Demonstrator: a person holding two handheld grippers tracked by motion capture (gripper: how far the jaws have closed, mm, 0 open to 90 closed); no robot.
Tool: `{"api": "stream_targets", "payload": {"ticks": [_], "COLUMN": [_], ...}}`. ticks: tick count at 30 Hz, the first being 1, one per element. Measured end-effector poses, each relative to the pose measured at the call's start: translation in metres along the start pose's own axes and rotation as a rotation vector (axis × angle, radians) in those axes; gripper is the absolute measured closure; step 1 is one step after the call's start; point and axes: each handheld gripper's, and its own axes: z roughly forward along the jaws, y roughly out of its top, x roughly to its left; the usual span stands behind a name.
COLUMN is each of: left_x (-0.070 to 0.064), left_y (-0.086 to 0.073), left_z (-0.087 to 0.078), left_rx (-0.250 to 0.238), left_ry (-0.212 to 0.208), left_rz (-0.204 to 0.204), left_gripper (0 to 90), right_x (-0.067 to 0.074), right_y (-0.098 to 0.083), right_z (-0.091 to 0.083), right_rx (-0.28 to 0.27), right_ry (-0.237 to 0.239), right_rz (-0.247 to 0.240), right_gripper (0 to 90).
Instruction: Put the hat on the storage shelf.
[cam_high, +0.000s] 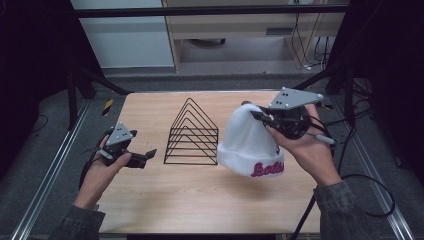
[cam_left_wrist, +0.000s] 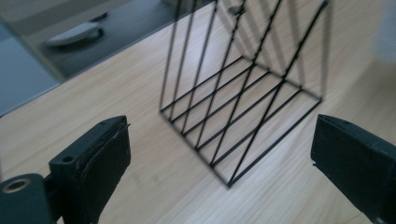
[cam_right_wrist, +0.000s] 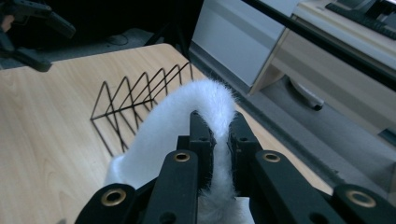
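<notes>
My right tongs (cam_high: 258, 116) pinch one white hat (cam_high: 247, 140); my left tongs (cam_high: 145, 156) stand spread, holding nothing. One wire rack (cam_high: 191, 134) stands between them on the table (cam_high: 200, 195).

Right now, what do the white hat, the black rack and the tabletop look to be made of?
White hat: soft knitted or fleecy fabric, fuzzy matt nap, pink stitched lettering on its cuff; it bunches between the right gripper's pads. Black rack: thin wire, probably metal, with a dark coating; see-through triangular dividers. Tabletop: pale wood grain, smooth, possibly laminate.
</notes>
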Motion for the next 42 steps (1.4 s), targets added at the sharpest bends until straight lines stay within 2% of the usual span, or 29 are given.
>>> {"api": "stream_targets", "payload": {"ticks": [5, 8, 10, 14, 17, 19, 25, 28, 34, 42], "left_x": [-0.011, -0.016, -0.017, -0.016, -0.016, -0.015, -0.010, -0.010, -0.003, 0.001], "left_y": [0.020, 0.034, 0.044, 0.054, 0.065, 0.070, 0.081, 0.084, 0.088, 0.095], "left_z": [-0.002, -0.004, -0.005, -0.007, -0.010, -0.009, 0.001, 0.004, 0.009, 0.018], "left_rx": [0.020, -0.005, -0.003, 0.004, -0.030, -0.039, -0.076, -0.081, -0.107, -0.118], "left_ry": [-0.040, -0.073, -0.069, -0.058, -0.085, -0.083, -0.117, -0.118, -0.119, -0.138], "left_rz": [0.063, 0.062, 0.075, 0.092, 0.079, 0.075, 0.032, 0.034, 0.008, -0.021], "left_gripper": [4.3, 4.3, 4.2, 5.0, 6.4, 7.1, 14.1, 16.4, 20.0, 21.4], "right_x": [-0.002, -0.004, -0.005, -0.013, -0.020, -0.022, -0.025, -0.026, -0.024, -0.014], "right_y": [0.022, 0.035, 0.039, 0.045, 0.051, 0.055, 0.071, 0.079, 0.096, 0.118], "right_z": [-0.006, -0.008, -0.006, -0.001, 0.000, 0.001, 0.013, 0.021, 0.036, 0.056], "right_rx": [-0.038, -0.067, -0.079, -0.092, -0.112, -0.121, -0.127, -0.129, -0.139, -0.182], "right_ry": [-0.033, -0.053, -0.056, -0.072, -0.077, -0.078, -0.110, -0.115, -0.113, -0.074], "right_rz": [-0.010, -0.005, -0.008, 0.001, 0.026, 0.041, 0.032, 0.033, 0.018, 0.018], "right_gripper": [83.6, 83.6, 83.6, 83.6, 83.6, 83.6, 83.6, 83.6, 83.6, 83.6]}}
